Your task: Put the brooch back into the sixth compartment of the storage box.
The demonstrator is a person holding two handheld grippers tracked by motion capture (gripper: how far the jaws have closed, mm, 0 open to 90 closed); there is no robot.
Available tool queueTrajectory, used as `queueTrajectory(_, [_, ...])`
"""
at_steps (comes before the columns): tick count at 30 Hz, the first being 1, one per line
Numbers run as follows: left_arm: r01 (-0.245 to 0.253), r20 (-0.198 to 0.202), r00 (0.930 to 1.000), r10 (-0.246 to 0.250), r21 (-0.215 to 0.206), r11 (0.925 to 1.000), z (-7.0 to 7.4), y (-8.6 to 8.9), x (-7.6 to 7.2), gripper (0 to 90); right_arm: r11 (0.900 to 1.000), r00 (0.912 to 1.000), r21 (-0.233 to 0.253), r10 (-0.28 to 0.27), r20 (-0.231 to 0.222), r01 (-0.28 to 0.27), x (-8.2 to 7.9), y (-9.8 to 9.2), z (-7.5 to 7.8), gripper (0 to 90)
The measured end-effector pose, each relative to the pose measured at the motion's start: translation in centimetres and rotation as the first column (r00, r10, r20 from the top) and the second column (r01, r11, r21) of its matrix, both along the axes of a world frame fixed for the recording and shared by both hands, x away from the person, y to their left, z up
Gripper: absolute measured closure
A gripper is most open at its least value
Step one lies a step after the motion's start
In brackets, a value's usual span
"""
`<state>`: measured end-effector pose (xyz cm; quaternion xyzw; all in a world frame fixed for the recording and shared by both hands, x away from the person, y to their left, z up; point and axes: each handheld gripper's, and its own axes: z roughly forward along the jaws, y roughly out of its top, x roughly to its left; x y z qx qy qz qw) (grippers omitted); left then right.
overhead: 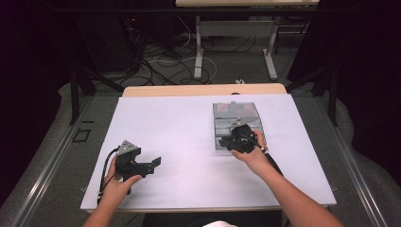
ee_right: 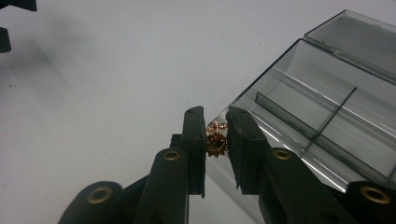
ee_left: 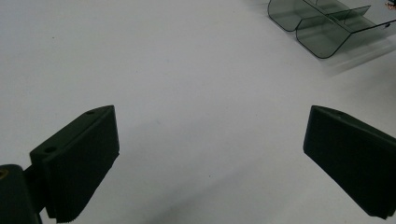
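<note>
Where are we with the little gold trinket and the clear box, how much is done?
Done: the clear compartment box stands open, lid back, and the right gripper has closed on the small gold ornament. In hand: it holds the ornament at the box's near corner, not yet over a compartment. The compartments in sight look empty. Left: carry it over a compartment and release. The left gripper hangs open over the white table, holding nothing.

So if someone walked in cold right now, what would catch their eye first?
Probably the small gold charm pinched between the jaws of the right gripper, held at the near corner of the clear divided box. Next, that box itself, standing on the right half of the white table. Last, the left gripper, jaws wide apart over bare tabletop on the left.
</note>
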<state>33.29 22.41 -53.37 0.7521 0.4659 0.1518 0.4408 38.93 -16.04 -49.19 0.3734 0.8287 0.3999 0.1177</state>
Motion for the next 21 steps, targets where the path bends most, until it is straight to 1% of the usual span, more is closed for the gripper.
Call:
queueTrajectory(1, [0.000, 0.000, 1.0000, 0.000, 0.000, 1.0000, 0.0, 0.0, 0.0, 4.1, 1.000, 1.0000, -0.005, 0.000, -0.008, 0.000, 0.1, -0.2, 0.2, 77.7])
queueTrajectory(2, [-0.001, -0.001, 1.0000, 0.001, 0.001, 1.0000, 0.0, 0.0, 0.0, 4.0, 1.000, 1.0000, 0.004, -0.007, 0.005, 0.007, 0.2, -0.4, 0.1, 77.7])
queueTrajectory(3, [-0.004, -0.002, 1.0000, 0.004, -0.002, 1.0000, 0.0, 0.0, 0.0, 4.1, 1.000, 0.9999, 0.003, -0.013, 0.002, 0.013, 0.2, -0.7, 0.2, 77.7])
queueTrajectory(4, [-0.004, -0.002, 1.0000, 0.004, -0.001, 1.0000, 0.0, 0.0, 0.0, 4.1, 1.000, 0.9998, -0.001, -0.017, 0.012, 0.017, 0.3, -0.9, 0.2, 77.7])
queueTrajectory(7, [-0.003, -0.002, 1.0000, 0.003, -0.001, 1.0000, 0.0, 0.1, 0.0, 4.1, 1.000, 0.9996, -0.009, -0.028, 0.011, 0.028, 0.6, -1.6, 0.4, 77.7])
queueTrajectory(8, [-0.001, -0.002, 1.0000, 0.001, -0.003, 1.0000, 0.0, 0.1, 0.0, 4.1, 0.999, 0.9992, -0.008, -0.040, 0.008, 0.040, 0.7, -1.8, 0.4, 77.7])
queueTrajectory(9, [-0.001, -0.002, 1.0000, 0.001, -0.004, 1.0000, 0.0, 0.1, 0.0, 4.1, 0.999, 0.9990, -0.016, -0.043, 0.010, 0.043, 0.8, -2.1, 0.5, 77.7])
queueTrajectory(11, [-0.002, -0.003, 1.0000, 0.002, -0.002, 1.0000, 0.0, 0.1, 0.0, 4.1, 0.999, 0.9986, -0.009, -0.053, 0.007, 0.053, 0.8, -2.4, 0.5, 77.7])
queueTrajectory(17, [-0.002, -0.004, 1.0000, 0.002, -0.003, 1.0000, 0.0, 0.0, 0.0, 4.1, 0.996, 0.9964, -0.029, -0.082, 0.019, 0.083, 1.2, -3.8, 0.7, 77.7])
queueTrajectory(18, [-0.001, -0.004, 1.0000, 0.001, -0.003, 1.0000, 0.0, 0.0, 0.0, 4.1, 0.996, 0.9959, -0.028, -0.090, 0.007, 0.090, 1.2, -4.0, 0.8, 77.7])
queueTrajectory(19, [-0.002, -0.005, 1.0000, 0.002, -0.002, 1.0000, 0.0, 0.0, 0.0, 4.1, 0.995, 0.9955, -0.030, -0.093, 0.017, 0.093, 1.3, -4.1, 0.8, 77.7])
queueTrajectory(21, [-0.003, -0.004, 1.0000, 0.003, -0.002, 1.0000, 0.0, 0.0, 0.0, 4.2, 0.994, 0.9947, -0.035, -0.103, 0.011, 0.103, 1.3, -4.5, 0.9, 77.7])
